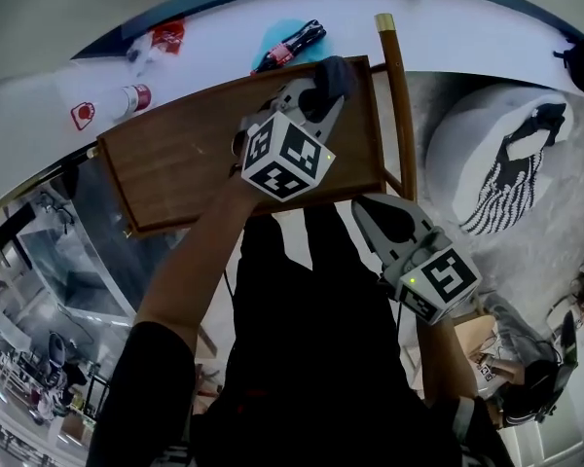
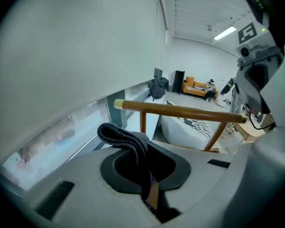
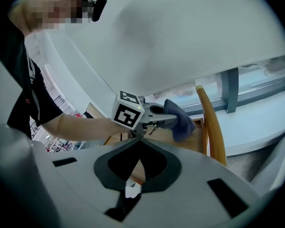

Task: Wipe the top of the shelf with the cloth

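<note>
So the left tongs were clamped tight on the cloth, a dark bunched-up wad, right out at the tips. It sat over the far right corner of the shelf top, just beside the wooden rail that runs up that side. From the right gripper view the wad drooped down off the tips toward the wood. I honestly couldn't tell if it was pressing on the surface or hanging a hair above it.

The right tongs were closed with nothing in them, held back near the person's body, off the front right corner of the shelf and not doing anything.

My read: this was the wiping step itself, either at the start of a pass or at the end of one, parked in that corner. Most of the top lay open to the left of the cloth, so I'd guess plenty was left to cover.

Orientation stuff: the shelf top's long axis ran left to right in the head view, climbing a bit toward the right. The left tongs pointed away from the person and a little right, roughly across the short way. The cloth had no clean long axis. It was a folded lump with one fold sticking up out of the grip and the rest trailing down.

The next move probably calls for pushing the wad down so it flattens on the wood. Then drag it left along the long axis, keeping clear of the rail.
</note>
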